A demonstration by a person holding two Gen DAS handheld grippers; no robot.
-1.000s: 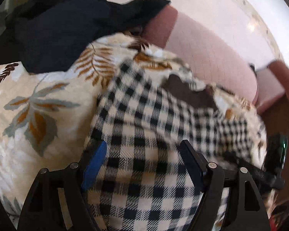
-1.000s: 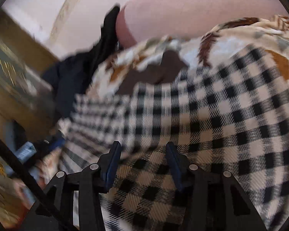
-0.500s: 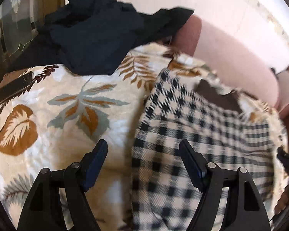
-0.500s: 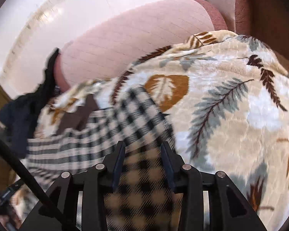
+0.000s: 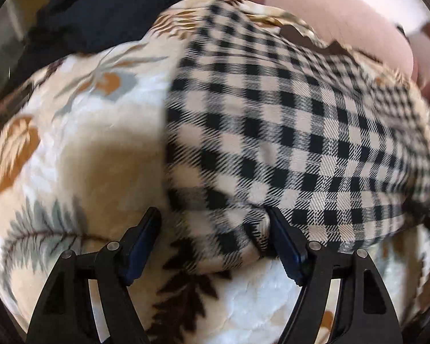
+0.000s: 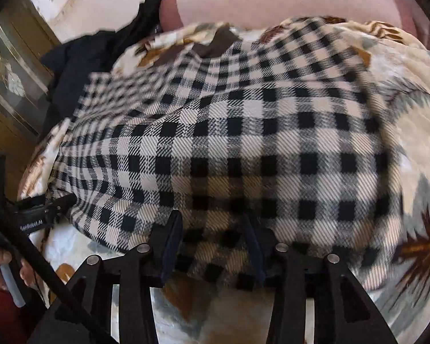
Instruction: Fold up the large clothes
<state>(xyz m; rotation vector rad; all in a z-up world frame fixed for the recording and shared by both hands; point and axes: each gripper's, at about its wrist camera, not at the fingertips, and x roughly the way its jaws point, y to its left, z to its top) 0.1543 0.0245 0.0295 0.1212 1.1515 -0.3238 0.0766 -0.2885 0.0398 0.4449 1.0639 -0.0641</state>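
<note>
Across the frame's middle, the checked garment (image 6: 243, 132) lies on a leaf-print blanket (image 5: 71, 143); soft, limp cloth, best taken at its near hem. Left gripper (image 5: 213, 229) gapes wide over the corner; right gripper (image 6: 212, 235) straddles the hem, grip uncertain.

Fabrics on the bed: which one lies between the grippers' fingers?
The black-and-cream checked garment, lying on the leaf-print blanket; the dark navy clothing sits far behind.

A black-and-cream checked garment (image 5: 286, 132) of matt twill-woven cloth lies on a plush, fleecy leaf-print blanket (image 5: 71, 149). At 12 o'clock, a pink quilted headboard (image 6: 286, 0); at 9 o'clock in the right wrist view, a glossy wooden cabinet (image 6: 11, 86). Matt black plastic left gripper (image 5: 213, 229).
</note>
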